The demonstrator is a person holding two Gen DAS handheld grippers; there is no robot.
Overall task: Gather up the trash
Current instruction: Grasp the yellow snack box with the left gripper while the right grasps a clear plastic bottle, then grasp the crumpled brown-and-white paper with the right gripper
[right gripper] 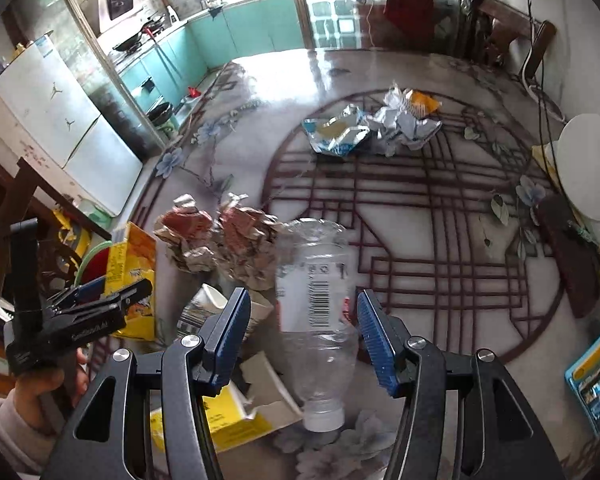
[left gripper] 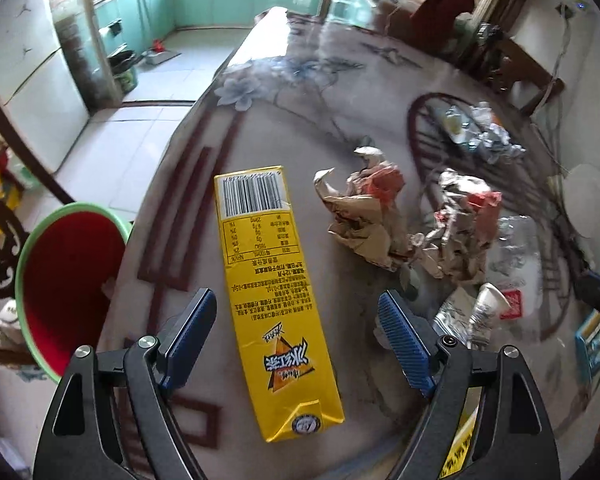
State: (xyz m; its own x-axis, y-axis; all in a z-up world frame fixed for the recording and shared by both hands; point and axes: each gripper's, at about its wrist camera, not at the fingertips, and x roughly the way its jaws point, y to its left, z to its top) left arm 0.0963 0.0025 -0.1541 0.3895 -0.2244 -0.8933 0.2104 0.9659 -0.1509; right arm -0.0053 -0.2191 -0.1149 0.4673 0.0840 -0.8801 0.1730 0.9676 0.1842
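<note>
A yellow carton point(left gripper: 274, 300) lay between the wide-open, empty left gripper point(left gripper: 296, 316), near the bench point(left gripper: 300, 92) edge. The right gripper point(right gripper: 300, 330), tilted downward, stood half-open around a clear bottle point(right gripper: 318, 312), its pads not touching it.

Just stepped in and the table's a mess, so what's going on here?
A person is clearing trash off the patterned table with a handheld tool in each hand. The left tool hangs open over a yellow drink carton lying flat, not gripping it. The right tool straddles a clear plastic bottle without visibly clamping it. Crumpled brown paper, a paper cup and foil wrappers still lie on the table. A red bin with a green rim waits at the table's edge.
</note>
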